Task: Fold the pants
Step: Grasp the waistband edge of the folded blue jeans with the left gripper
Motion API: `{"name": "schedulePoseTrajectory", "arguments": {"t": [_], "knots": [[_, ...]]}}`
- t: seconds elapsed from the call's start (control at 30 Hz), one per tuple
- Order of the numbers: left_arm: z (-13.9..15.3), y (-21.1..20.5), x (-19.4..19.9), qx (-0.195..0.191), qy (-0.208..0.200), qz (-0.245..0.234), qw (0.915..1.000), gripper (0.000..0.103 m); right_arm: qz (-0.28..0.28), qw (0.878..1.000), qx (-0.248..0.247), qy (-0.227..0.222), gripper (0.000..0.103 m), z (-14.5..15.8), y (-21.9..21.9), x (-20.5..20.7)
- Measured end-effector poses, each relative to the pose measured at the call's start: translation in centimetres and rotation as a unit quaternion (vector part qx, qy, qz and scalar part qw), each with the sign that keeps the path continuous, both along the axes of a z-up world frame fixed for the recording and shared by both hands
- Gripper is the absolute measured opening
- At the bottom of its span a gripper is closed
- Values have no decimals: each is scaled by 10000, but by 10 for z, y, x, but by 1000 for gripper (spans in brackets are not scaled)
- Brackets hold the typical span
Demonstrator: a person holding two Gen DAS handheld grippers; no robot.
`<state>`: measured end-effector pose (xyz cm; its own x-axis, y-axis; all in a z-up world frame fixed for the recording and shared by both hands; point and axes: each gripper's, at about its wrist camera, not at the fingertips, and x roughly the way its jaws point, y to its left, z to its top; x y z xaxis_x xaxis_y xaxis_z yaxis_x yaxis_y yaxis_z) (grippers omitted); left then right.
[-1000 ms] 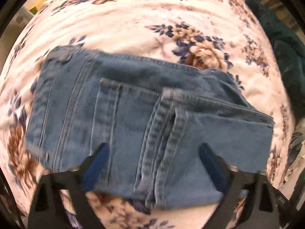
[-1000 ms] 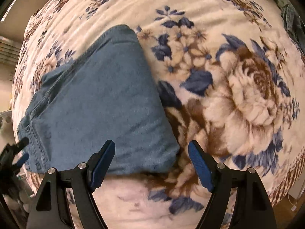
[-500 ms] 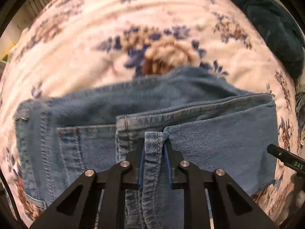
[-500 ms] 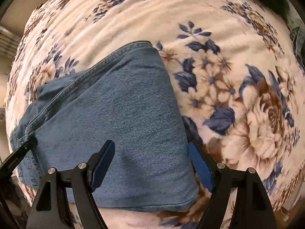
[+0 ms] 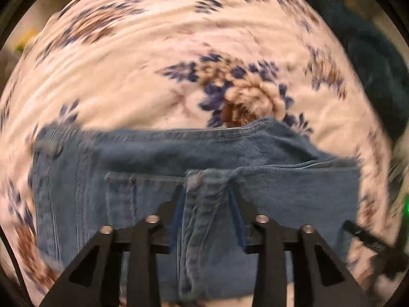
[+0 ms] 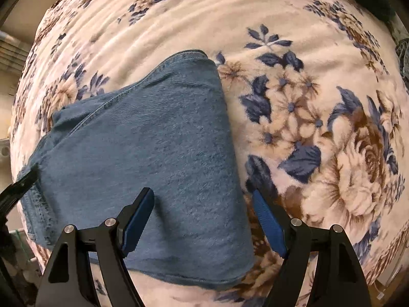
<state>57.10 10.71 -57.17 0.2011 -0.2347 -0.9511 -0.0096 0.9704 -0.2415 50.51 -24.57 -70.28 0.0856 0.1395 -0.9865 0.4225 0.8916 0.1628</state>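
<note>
The jeans (image 5: 158,153) lie folded into a compact stack on the blanket (image 5: 143,58); little remains. Left gripper (image 5: 207,204), jaws just opening, straddles the hem at 6 o'clock; right gripper (image 6: 203,220) gapes, empty.

A cream plush blanket (image 6: 294,20) printed with blue and brown flowers is spread across both views, with a dark teal fabric (image 5: 370,58) bunched at its far right edge.
</note>
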Motion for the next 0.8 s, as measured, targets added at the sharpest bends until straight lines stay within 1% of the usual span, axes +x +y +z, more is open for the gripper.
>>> {"name": "schedulePoseTrajectory", "arguments": {"t": [0.03, 0.07, 0.1, 0.13, 0.17, 0.23, 0.3, 0.33, 0.4, 0.47, 0.6, 0.67, 0.73, 0.77, 0.8], "knots": [[3, 10, -7, -124, 38, 197, 9997, 50, -40, 10000, 48, -33, 81, 3, -3, -4], [5, 20, -16, -297, 69, 426, 9986, 53, -84, 9998, 119, -99, 81, 7, -5, -8], [6, 28, -25, -440, 108, 610, 9971, 54, -113, 9998, 135, -129, 81, 10, -7, -12], [3, 29, -32, -456, 203, 660, 9966, 54, -141, 9997, 135, -143, 81, 11, -9, -15], [-5, 27, -39, -384, 369, 620, 9967, 54, -161, 9997, 143, -139, 82, 12, -10, -20], [-19, 17, -47, -138, 538, 487, 9973, 54, -133, 9998, 123, -46, 82, 9, -11, -27], [-36, 0, -59, 254, 695, 153, 9971, 54, -88, 9999, 42, 96, 82, 2, -12, -38], [-39, -10, -66, 504, 624, -48, 9968, 54, -72, 9997, -52, 227, 82, -4, -12, -44], [-38, -20, -77, 809, 442, -274, 9954, 54, -110, 9995, 40, 295, 82, -11, -16, -55], [-37, -27, -83, 947, 380, -362, 9941, 55, -169, 9992, 72, 341, 82, -18, -20, -64], [-37, -30, -88, 888, 414, -330, 9946, 56, -285, 9988, 173, 352, 82, -27, -27, -70], [-31, -26, -88, 801, 432, -230, 9956, 56, -316, 9987, 201, 339, 82, -24, -27, -67], [-14, -14, -93, 561, 292, 46, 9980, 56, -274, 9993, 172, 210, 82, -15, -30, -63], [-4, -5, -98, 396, 155, 219, 9989, 58, -246, 9994, 162, 179, 82, -11, -34, -60], [4, 5, -104, 267, 66, 391, 9989, 62, -204, 9996, 153, 123, 84, -4, -33, -58]]}}
